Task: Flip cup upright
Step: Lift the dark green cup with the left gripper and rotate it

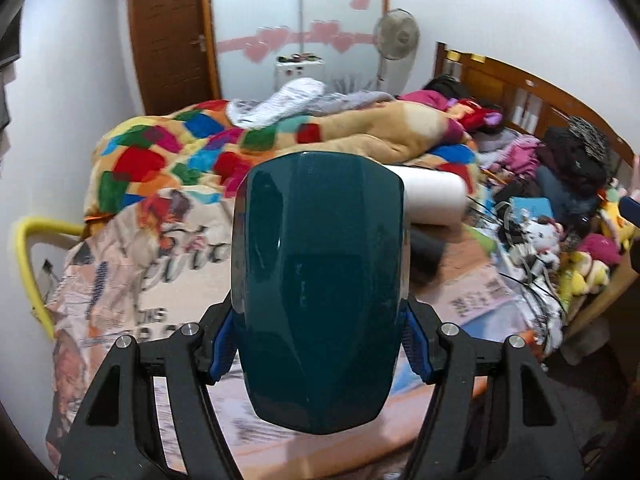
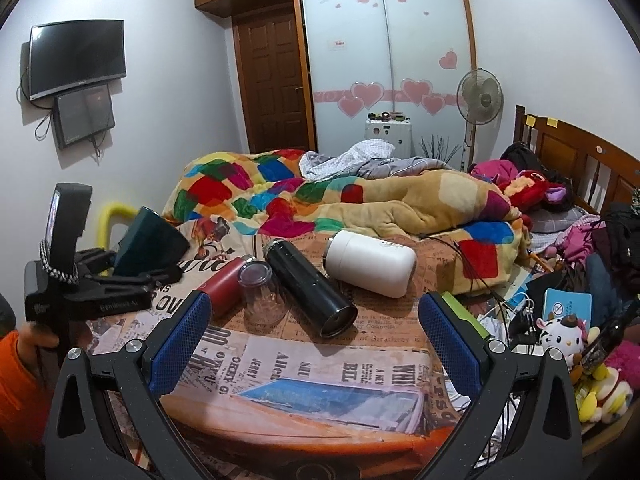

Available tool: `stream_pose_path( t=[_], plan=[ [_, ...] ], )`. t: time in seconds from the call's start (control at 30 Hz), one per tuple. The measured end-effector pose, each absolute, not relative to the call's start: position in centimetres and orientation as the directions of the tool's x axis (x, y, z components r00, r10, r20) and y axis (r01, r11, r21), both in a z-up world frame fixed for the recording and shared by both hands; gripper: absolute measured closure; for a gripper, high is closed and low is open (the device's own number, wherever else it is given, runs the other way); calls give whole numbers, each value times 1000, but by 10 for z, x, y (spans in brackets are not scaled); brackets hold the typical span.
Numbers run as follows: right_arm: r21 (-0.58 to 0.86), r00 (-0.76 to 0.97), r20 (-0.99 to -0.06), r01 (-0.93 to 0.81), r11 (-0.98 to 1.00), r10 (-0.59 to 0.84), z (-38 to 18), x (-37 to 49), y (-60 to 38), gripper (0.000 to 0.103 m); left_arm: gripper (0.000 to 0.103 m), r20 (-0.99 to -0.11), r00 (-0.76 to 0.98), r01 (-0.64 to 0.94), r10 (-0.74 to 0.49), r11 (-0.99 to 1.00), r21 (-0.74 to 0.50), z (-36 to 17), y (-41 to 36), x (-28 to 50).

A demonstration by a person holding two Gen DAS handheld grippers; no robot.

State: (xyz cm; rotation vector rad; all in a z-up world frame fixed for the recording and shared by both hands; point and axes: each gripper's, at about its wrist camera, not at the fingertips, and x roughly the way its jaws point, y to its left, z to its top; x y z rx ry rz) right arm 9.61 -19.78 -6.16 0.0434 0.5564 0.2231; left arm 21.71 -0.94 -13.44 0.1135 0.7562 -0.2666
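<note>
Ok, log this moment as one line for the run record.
left gripper: shut on teal cup, lifted, tilted | right gripper: open, empty | clear glass: inverted on the table

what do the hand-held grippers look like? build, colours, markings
Both alike: black plastic linkage frames with silver pivot bolts and blue textured finger pads. Left hand-held gripper from outside: black body, white lettering too small to read, a small screen on top, a braided cord. Right hand-held gripper matches. An orange sleeve shows.
</note>
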Motion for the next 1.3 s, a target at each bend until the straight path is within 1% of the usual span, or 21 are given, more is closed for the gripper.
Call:
stream_pose_path(
  t=[0.13, 0.27, 0.4, 0.6, 0.7, 1.03, 1.2, 1.3],
  plan=[
    [102, 824, -525, -189, 977, 214, -64, 93, -205, 0, 35, -727, 639, 325, -250, 945, -38, -156, -41, 216],
    [97, 817, -539, -182, 979, 205, -72, 93, -211, 0, 35, -763, 586, 352, -272, 934, -63, -182, -69, 216],
    [98, 804, -560, -174, 980, 199, -81, 96, -215, 0, 35, -797, 543, 358, -264, 931, -65, -212, -89, 222],
    [98, 775, -604, -164, 982, 189, -98, 103, -220, 0, 35, -833, 500, 325, -237, 943, -73, -251, -94, 235],
    [93, 755, -630, -160, 983, 183, -109, 109, -220, 0, 35, -842, 496, 315, -213, 948, -54, -262, -94, 239],
    [114, 673, -714, -159, 981, 192, -141, 127, -214, 0, 35, -858, 470, 319, -209, 946, -56, -281, -96, 237],
    [128, 646, -736, -159, 979, 201, -148, 132, -210, 0, 35, -865, 457, 319, -207, 946, -58, -281, -95, 237],
    [137, 635, -743, -161, 977, 209, -149, 135, -207, 0, 35, -860, 454, 311, -233, 946, -92, -273, -89, 231]
  ],
)
